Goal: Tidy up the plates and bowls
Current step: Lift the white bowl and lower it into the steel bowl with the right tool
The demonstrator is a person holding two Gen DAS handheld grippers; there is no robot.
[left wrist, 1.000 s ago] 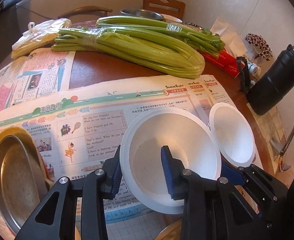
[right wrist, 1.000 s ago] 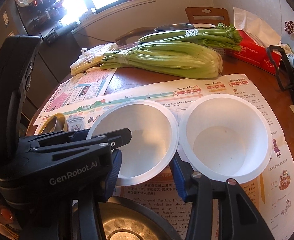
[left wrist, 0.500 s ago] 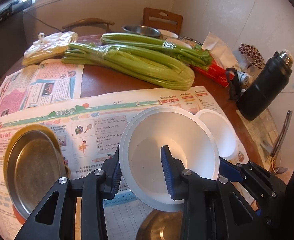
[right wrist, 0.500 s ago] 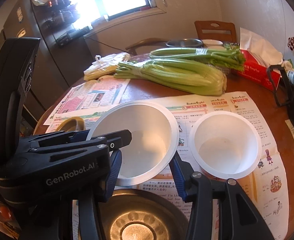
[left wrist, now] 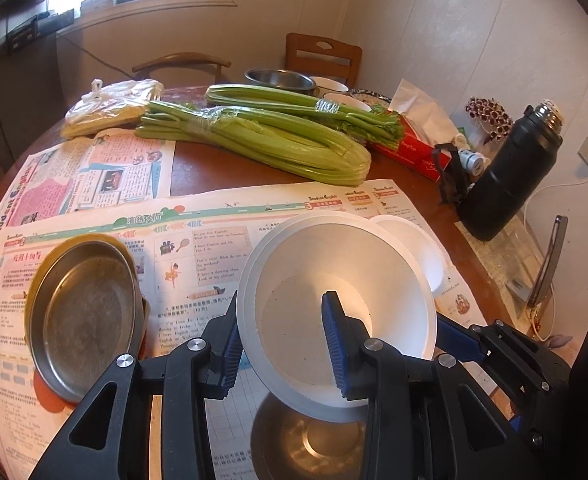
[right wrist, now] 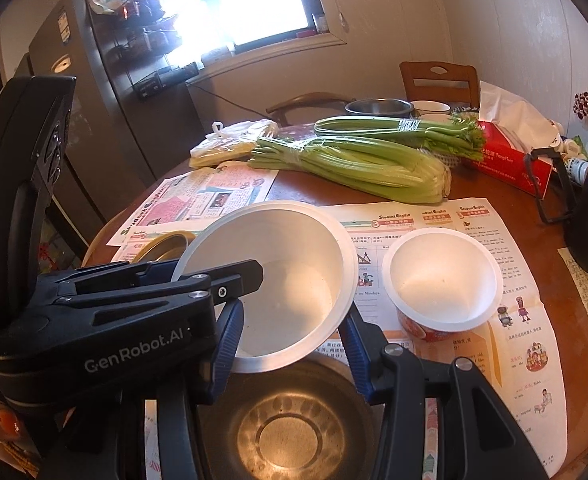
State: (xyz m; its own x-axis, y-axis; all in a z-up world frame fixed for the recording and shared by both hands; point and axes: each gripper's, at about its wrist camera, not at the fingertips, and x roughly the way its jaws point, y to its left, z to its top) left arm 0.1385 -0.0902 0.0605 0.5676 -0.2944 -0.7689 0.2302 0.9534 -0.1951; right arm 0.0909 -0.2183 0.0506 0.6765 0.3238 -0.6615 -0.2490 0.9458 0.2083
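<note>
A large white bowl (left wrist: 333, 280) hangs tilted above the table. My left gripper (left wrist: 282, 320) is shut on its near rim, one blue pad outside the wall and one inside. My right gripper (right wrist: 292, 332) is shut on the same white bowl (right wrist: 278, 264), its pads pressed against the outer wall low on both sides. A smaller white bowl (right wrist: 441, 280) with a red outside stands on the newspaper to the right, apart from both grippers. Straight under the lifted bowl sits a steel bowl (right wrist: 286, 424). A gold-rimmed metal plate (left wrist: 82, 312) lies at the left.
Two celery bundles (left wrist: 262, 144) lie across the middle of the round wooden table (left wrist: 222, 172). A plastic bag (left wrist: 110, 108), a red tissue box (left wrist: 409, 144) and a black flask (left wrist: 509, 184) stand around them. More bowls and two chairs are at the far edge.
Both grippers rose together with the large white bowl. The smaller white bowl stayed on the newspaper and looks farther off. The steel bowl underneath came into view.
</note>
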